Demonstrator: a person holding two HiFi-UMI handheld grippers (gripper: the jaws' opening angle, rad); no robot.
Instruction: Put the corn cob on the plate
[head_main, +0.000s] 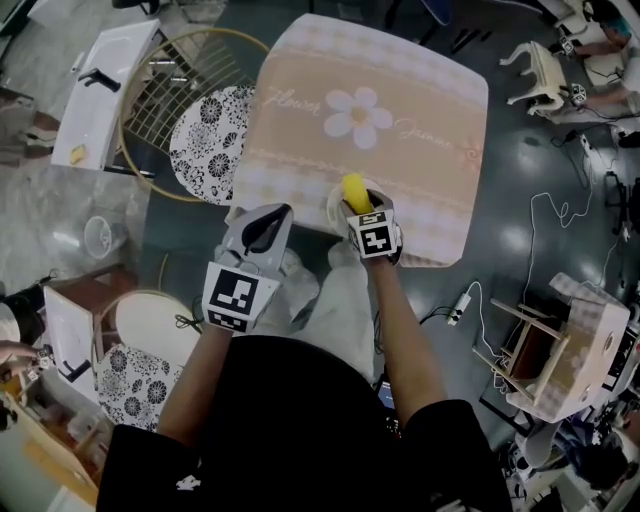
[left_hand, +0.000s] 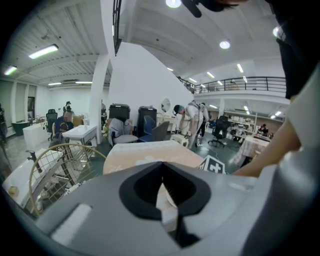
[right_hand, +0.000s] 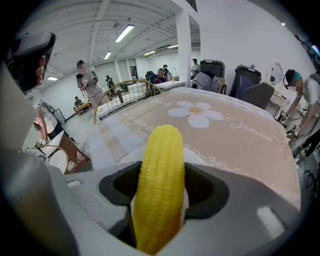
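currently the right tool (right_hand: 160, 202) pinches the corn cob (right_hand: 161, 170), long axis pointing forward along the jaws, above the plate (head_main: 334, 206) at the near edge of the worktop (head_main: 420, 170); the left tool (left_hand: 163, 200), pressed together, hangs empty alongside.

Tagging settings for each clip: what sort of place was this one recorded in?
Probably a large open workshop or lab hall used for recording. It has a high ceiling with strip lights and a railed mezzanine. Several people work at separate spots among cloth-covered tables, and a power strip lies on the floor.
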